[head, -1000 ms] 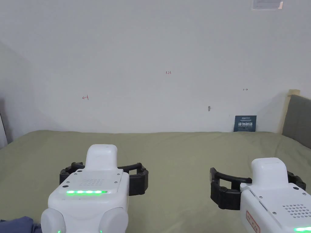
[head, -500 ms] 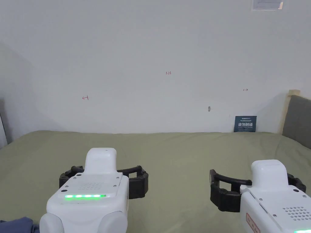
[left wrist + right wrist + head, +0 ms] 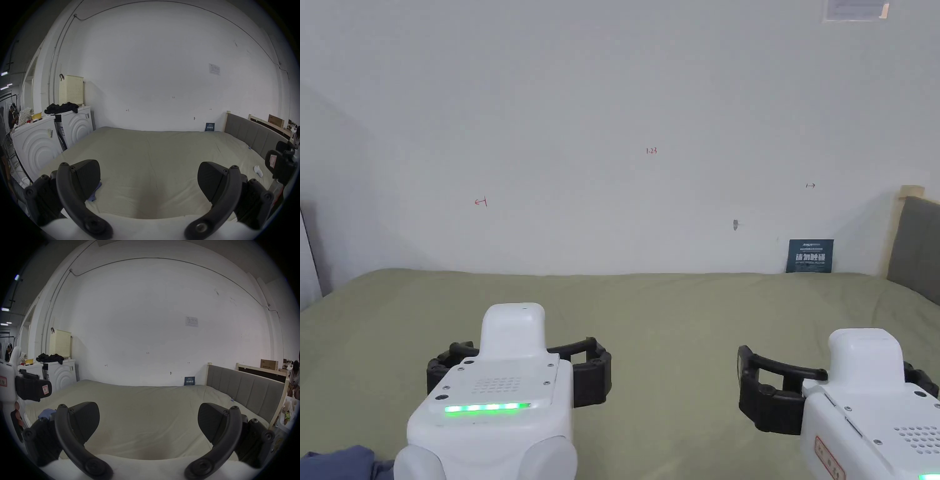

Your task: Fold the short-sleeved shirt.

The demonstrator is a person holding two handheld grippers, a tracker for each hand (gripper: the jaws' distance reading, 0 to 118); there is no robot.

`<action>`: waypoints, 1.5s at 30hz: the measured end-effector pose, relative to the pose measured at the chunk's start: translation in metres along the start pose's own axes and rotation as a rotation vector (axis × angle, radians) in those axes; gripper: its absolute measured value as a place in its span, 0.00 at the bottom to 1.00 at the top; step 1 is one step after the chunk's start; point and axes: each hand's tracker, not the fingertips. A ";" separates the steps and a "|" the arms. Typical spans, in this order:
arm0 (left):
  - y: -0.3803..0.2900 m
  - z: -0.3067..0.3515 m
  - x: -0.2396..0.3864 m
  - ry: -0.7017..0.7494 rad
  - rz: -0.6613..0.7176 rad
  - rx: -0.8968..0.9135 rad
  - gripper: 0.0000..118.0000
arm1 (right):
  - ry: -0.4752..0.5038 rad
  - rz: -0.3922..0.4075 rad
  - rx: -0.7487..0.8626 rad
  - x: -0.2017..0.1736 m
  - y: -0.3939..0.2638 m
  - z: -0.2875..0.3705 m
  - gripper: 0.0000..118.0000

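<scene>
Holding both sets of fingers wide apart and empty, we hover the left gripper (image 3: 148, 183) and right gripper (image 3: 148, 423) above the green bed (image 3: 675, 325); blue shirt (image 3: 337, 464) lies bunched at its near-left edge.

Crumpled blue cloth garment (image 3: 337, 461) cut off by head view's bottom-left edge; in left gripper view (image 3: 95, 193) mostly behind a black finger, so shape & type can't be told.

I hold the left hand-held gripper (image 3: 148, 181) and right hand-held gripper (image 3: 148, 421) side by side, level, jaws wide apart, gripping nothing.
</scene>
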 end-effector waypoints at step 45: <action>0.005 0.014 -0.003 0.020 -0.048 -0.003 1.00 | 0.013 0.018 -0.018 -0.005 -0.003 0.004 1.00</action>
